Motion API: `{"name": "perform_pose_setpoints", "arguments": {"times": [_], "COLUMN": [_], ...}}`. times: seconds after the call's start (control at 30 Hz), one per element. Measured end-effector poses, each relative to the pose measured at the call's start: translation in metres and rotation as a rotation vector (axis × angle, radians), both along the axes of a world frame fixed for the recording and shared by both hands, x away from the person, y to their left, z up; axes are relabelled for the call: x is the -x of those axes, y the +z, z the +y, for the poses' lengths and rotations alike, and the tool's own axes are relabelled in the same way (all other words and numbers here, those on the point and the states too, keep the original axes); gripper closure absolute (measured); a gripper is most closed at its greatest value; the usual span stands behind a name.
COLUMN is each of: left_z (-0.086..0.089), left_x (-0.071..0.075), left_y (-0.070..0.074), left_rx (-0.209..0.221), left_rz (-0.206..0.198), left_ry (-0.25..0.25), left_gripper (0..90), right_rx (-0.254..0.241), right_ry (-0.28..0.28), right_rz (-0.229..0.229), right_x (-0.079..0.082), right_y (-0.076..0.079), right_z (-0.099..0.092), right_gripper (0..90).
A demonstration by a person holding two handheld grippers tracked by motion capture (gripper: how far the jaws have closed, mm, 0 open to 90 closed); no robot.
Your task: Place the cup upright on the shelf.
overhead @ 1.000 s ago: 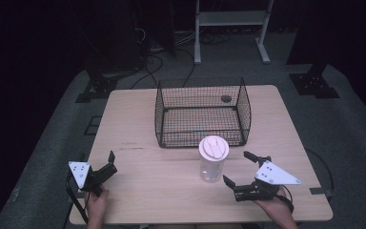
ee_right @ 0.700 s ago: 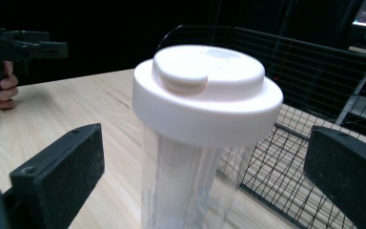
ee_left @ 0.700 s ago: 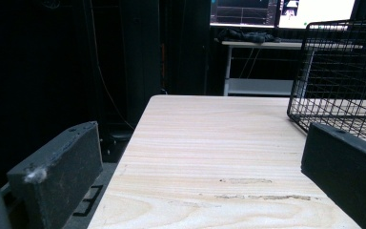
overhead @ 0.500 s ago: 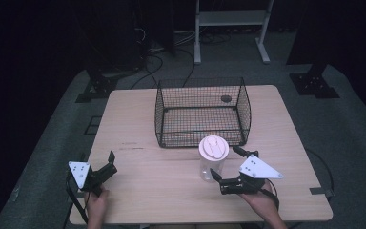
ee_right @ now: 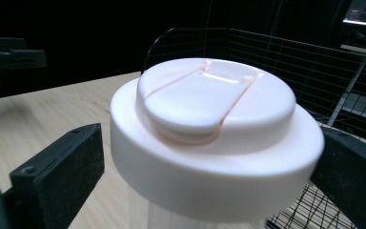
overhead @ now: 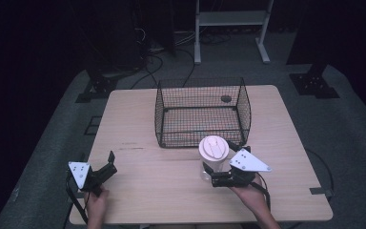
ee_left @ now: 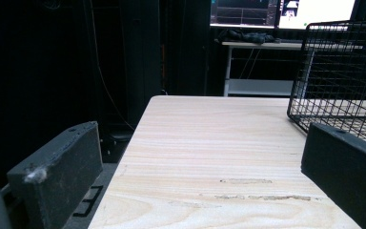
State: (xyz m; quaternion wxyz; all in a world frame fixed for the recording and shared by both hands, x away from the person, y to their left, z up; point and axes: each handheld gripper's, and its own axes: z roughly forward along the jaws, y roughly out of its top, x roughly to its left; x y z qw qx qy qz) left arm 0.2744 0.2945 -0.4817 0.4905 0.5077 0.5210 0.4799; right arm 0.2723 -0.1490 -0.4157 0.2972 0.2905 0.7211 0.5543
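Cup: clear plastic cup with a white domed lid (overhead: 213,155) stands upright on the pale wooden counter (overhead: 147,191), just in front of the black wire basket (overhead: 201,112).
Writing: none readable on the lid.
Right tool (overhead: 219,167): jaws spread either side of the cup, not clamped.
Left tool (overhead: 108,164): released, near the counter's left front corner.

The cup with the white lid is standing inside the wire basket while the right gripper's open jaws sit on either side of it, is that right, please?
Not quite: the cup stands on the table in front of the basket, as the high view shows. The right gripper does have its open jaws either side of it.
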Motion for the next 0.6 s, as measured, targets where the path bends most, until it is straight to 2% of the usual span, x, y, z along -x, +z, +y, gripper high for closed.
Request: {"name": "perform_pose_setpoints", "arguments": {"times": [0.37,0.5,0.53,0.6], "left_z": [0.0003,0.0004,0.0004,0.0004], "left_x": [0.0003,0.0002,0.0002,0.0002], "left_y": [0.0001,0.0001,0.0001,0.0001], "left_rx": [0.001,0.002,0.002,0.002], "left_rz": [0.000,0.001,0.000,0.000], "left_ry": [-0.001,-0.002,-0.002,-0.002], "left_gripper": [0.0,0.0,0.0,0.0], "right_rx": [0.000,0.001,0.000,-0.001], "right_ry": [-0.032,-0.026,-0.024,-0.015], "right_rz": [-0.010,-0.008,-0.014,-0.015], "right_x": [-0.0077,-0.0086,-0.0085,-0.0083], "right_y": [-0.0038,-0.0039,-0.0037,-0.0036], "right_z": [0.0082,0.0081,0.0072,0.0068], "right_gripper": [0.0,0.0,3.7,3.8]}}
